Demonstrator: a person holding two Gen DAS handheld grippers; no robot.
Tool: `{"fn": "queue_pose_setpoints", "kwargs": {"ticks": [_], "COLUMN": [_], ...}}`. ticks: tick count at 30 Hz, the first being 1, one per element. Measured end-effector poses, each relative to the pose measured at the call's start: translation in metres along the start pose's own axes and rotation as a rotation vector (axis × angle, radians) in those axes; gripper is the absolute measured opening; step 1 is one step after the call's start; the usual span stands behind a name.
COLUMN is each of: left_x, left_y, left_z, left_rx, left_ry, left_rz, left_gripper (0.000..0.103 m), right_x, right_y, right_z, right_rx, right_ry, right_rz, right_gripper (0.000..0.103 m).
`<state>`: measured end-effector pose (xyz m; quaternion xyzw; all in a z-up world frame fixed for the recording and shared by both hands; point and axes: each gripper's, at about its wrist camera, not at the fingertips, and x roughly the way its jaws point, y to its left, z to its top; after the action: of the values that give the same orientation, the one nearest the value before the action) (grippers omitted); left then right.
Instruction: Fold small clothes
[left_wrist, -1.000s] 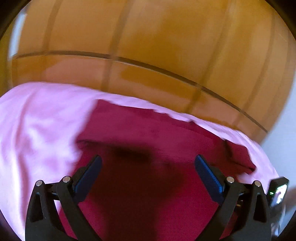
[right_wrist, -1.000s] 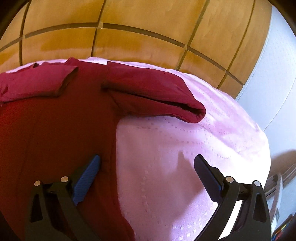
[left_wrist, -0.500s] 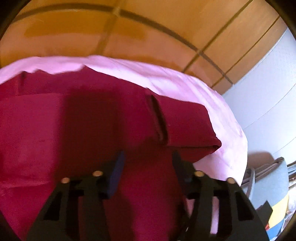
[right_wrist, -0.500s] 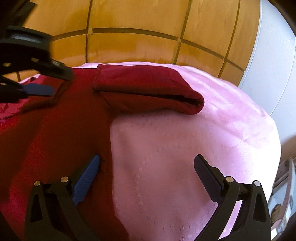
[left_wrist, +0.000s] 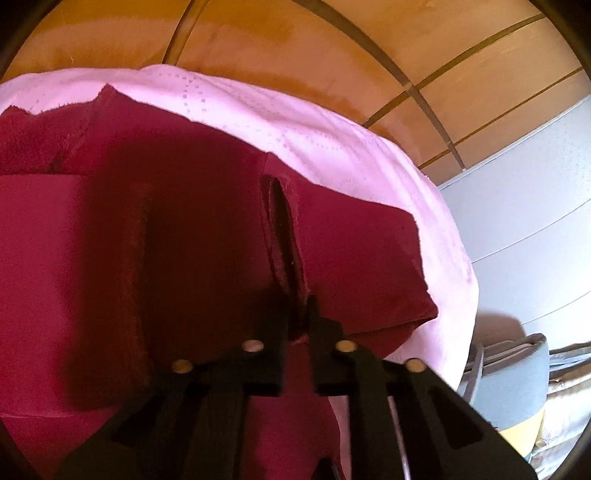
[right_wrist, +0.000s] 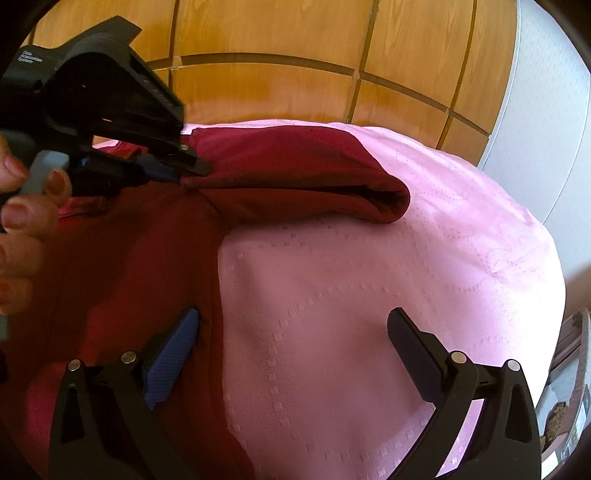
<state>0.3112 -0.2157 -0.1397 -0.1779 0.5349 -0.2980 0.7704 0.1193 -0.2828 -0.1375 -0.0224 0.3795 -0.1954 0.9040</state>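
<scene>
A dark red shirt (left_wrist: 184, 240) lies spread on a pink cloth (left_wrist: 332, 140). My left gripper (left_wrist: 297, 314) is shut on the shirt where its right sleeve (left_wrist: 354, 258) meets the body, pinching a raised ridge of fabric. In the right wrist view the left gripper (right_wrist: 177, 170) grips the base of the sleeve (right_wrist: 295, 177), which lies folded across the pink cloth (right_wrist: 369, 295). My right gripper (right_wrist: 291, 328) is open and empty, low over the cloth, with its left finger at the side edge of the shirt (right_wrist: 129, 277).
A wooden panelled wall (right_wrist: 295, 74) stands behind the pink surface. A white wall (right_wrist: 546, 110) is at the right. A grey-blue seat and clutter (left_wrist: 517, 376) lie beyond the cloth's right edge.
My left gripper has swung right to the sleeve seam and closed from wide open onto the fabric. My right gripper has stayed open and shifted only slightly.
</scene>
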Motion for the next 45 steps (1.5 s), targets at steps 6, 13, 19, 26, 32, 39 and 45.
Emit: {"fn": "queue_pose_setpoints", "kwargs": {"ticks": [6, 13, 19, 26, 32, 39, 45], "left_x": [-0.027, -0.061, -0.099, -0.136, -0.161, -0.186, -0.213], "left_y": [-0.005, -0.002, 0.024, 0.057, 0.087, 0.114, 0.136], "left_z": [-0.005, -0.004, -0.005, -0.006, -0.009, -0.017, -0.023], "left_rx": [0.022, 0.017, -0.025, -0.068, -0.113, -0.141, -0.128], "left_ry": [-0.054, -0.113, -0.171, -0.239, -0.284, -0.333, -0.384], "left_rz": [-0.051, -0.088, -0.095, -0.072, -0.057, -0.026, 0.027], "left_gripper": [0.005, 0.005, 0.005, 0.005, 0.005, 0.005, 0.005], "right_x": [-0.001, 0.0, -0.002, -0.004, -0.005, -0.005, -0.006], "right_y": [0.002, 0.002, 0.002, 0.003, 0.003, 0.003, 0.005], "right_z": [0.0, 0.0, -0.002, -0.004, -0.005, -0.004, -0.004], "right_rx": [-0.01, -0.012, -0.019, -0.031, -0.036, -0.042, -0.048], "right_ry": [-0.004, -0.005, -0.009, -0.015, -0.017, -0.018, -0.021], "right_rz": [-0.014, -0.016, -0.025, -0.04, -0.046, -0.05, -0.057], "right_gripper": [0.099, 0.099, 0.099, 0.099, 0.099, 0.099, 0.099]}}
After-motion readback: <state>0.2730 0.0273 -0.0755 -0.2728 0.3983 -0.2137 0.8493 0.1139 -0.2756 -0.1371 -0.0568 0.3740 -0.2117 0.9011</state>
